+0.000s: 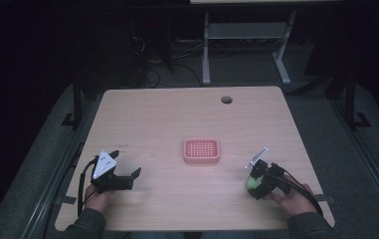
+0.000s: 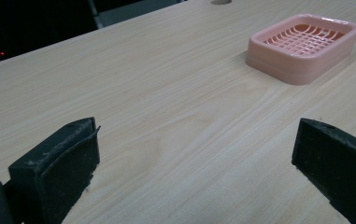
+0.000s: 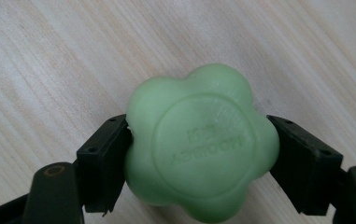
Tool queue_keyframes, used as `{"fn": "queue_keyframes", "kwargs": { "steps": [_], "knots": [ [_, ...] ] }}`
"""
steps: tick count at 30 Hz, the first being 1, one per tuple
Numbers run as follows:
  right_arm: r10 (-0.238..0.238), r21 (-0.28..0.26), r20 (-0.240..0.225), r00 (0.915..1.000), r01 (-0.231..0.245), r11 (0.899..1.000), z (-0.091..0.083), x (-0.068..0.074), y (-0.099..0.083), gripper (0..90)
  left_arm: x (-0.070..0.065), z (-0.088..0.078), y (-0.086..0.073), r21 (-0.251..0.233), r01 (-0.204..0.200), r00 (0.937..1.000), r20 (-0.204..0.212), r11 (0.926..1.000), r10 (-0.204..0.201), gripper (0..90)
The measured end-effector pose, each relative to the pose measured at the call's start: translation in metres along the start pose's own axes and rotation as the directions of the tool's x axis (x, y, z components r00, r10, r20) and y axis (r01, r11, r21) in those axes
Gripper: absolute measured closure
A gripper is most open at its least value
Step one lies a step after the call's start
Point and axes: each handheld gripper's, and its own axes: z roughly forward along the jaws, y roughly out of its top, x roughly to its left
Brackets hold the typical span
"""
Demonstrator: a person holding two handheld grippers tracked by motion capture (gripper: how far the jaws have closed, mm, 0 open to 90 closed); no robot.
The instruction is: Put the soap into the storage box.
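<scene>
Right gripper point(image 1: 257, 185), near the right end of the table's point(image 1: 167, 119) front edge, with both jaws pressed against opposite sides of a green flower-shaped soap point(image 3: 201, 142); the soap is clamped between them over the wood, its embossed round face turned toward the gripper's camera. Left gripper point(image 1: 127, 178), near the front left corner, with jaws spread wide and nothing between them. Pink slotted soap dish point(image 1: 201, 151) at mid-table, well apart from both grippers.

Probably a lab: a bare wooden table point(image 1: 177, 124), loose floor cables point(image 1: 147, 74) and metal stand legs point(image 1: 206, 50) in the dark.
</scene>
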Motion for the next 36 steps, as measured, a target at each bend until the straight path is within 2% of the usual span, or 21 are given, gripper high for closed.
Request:
{"fn": "queue_keyframes", "kwargs": {
  "steps": [18,24,32,36],
  "knots": [
    [-0.030,-0.016,-0.006,0.9995,0.030,0.999,-0.005,0.002,0.000,26.0,0.000,0.000,0.000,0.001,-0.001,1.0000,0.000,1.0000,0.001,0.2],
    [-0.056,-0.002,-0.002,0.9984,0.056,0.998,-0.005,0.003,0.001,26.1,0.000,0.000,0.000,-0.001,-0.004,1.0000,-0.001,1.0000,0.004,0.2],
    [-0.049,-0.035,0.000,0.9988,0.049,0.998,-0.012,0.002,0.001,26.1,0.000,0.000,0.000,-0.002,-0.001,1.0000,0.001,1.0000,0.001,0.2],
    [-0.059,-0.048,0.015,0.9981,0.060,0.997,-0.014,0.001,0.005,26.1,0.000,0.000,0.000,-0.001,-0.001,1.0000,0.000,1.0000,0.001,0.2]
  ]
}}
